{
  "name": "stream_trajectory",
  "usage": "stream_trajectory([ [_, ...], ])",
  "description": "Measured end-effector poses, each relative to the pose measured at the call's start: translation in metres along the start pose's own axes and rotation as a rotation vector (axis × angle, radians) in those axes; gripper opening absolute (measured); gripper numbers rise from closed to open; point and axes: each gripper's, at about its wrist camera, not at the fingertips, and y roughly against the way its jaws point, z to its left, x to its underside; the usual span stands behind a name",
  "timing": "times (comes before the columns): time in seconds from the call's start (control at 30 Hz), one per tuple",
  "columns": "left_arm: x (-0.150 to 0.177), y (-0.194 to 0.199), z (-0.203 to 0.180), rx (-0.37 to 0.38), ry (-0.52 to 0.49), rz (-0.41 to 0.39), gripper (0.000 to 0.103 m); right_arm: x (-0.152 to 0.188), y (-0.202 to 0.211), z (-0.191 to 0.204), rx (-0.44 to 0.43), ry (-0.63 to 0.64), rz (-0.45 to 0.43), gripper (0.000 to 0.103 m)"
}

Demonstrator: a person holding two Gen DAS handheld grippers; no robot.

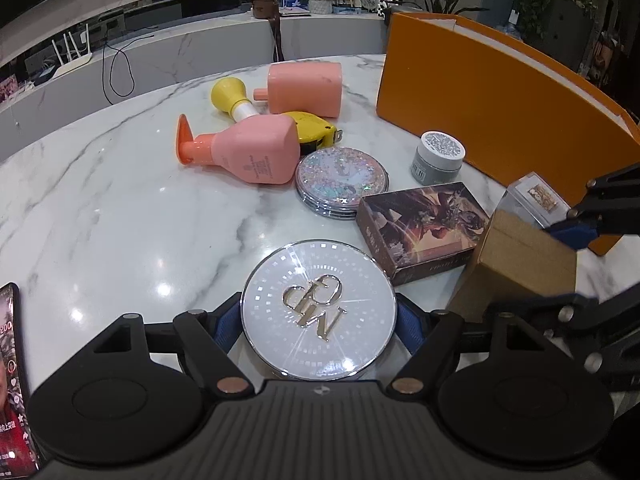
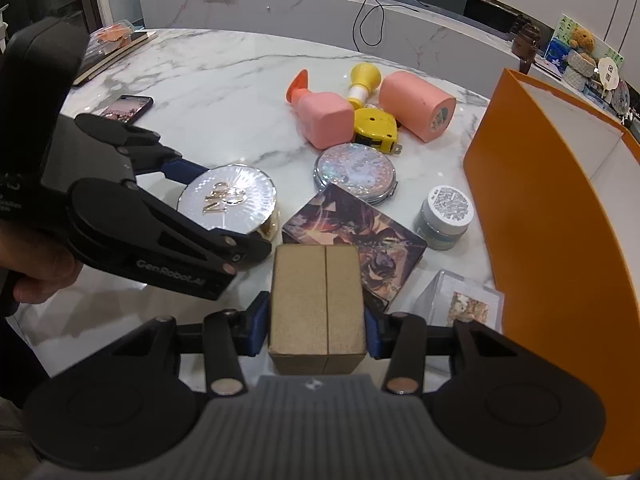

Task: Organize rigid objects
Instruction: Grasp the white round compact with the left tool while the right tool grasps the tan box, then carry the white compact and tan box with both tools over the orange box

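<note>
Fingers of my left gripper [image 1: 319,322] close on the round silver compact [image 1: 319,312], one blue pad on each side of its rim; the compact lies flat on the marble worktop [image 1: 120,208]. Just past the fingertips to the right sits the printed card box [image 1: 424,226], and beyond it the glitter mirror [image 1: 342,180] and the small grey jar [image 1: 438,158]. Farther ahead lie the pink pump bottle [image 1: 250,152], the yellow tape measure [image 1: 314,128], the yellow-and-white funnel-shaped bottle [image 1: 234,100] and the pink rounded bottle [image 1: 306,88]. Right of my fingers the orange box [image 1: 500,96] stands open, and my right gripper [image 1: 576,264] reaches in around the cardboard box [image 1: 520,268]. A phone [image 1: 12,380] lies at the far left.

From the right wrist, my right gripper [image 2: 316,330] holds the cardboard box [image 2: 318,308] between its fingers, both pads pressed to its sides. Directly ahead of the fingertips lies the card box [image 2: 356,240], touching the cardboard box's far edge as far as I can tell. Left of my fingers, the left gripper [image 2: 224,208] clamps the silver compact [image 2: 228,200]. Right of the fingers sits a clear case [image 2: 460,300], just beside the orange box [image 2: 560,240]. The jar [image 2: 444,216] and glitter mirror [image 2: 354,174] lie farther ahead.
</note>
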Motion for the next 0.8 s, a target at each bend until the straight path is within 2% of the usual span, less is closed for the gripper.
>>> stream_trajectory([
  [0.2,0.001,0.006,0.005,0.013,0.038,0.007,0.088,-0.005,0.010,-0.009,0.007,-0.041,-0.024,0.045],
  [0.5,-0.007,0.036,0.001,0.004,0.042,-0.033,0.088,-0.017,0.035,-0.022,0.019,-0.085,-0.089,0.045],
  [0.67,-0.020,0.052,-0.006,-0.020,0.021,-0.041,0.088,-0.028,0.060,-0.040,0.028,-0.143,-0.168,0.045],
  [0.8,-0.044,0.058,-0.015,-0.003,0.032,-0.052,0.088,-0.039,0.088,-0.074,0.049,-0.235,-0.254,0.045],
])
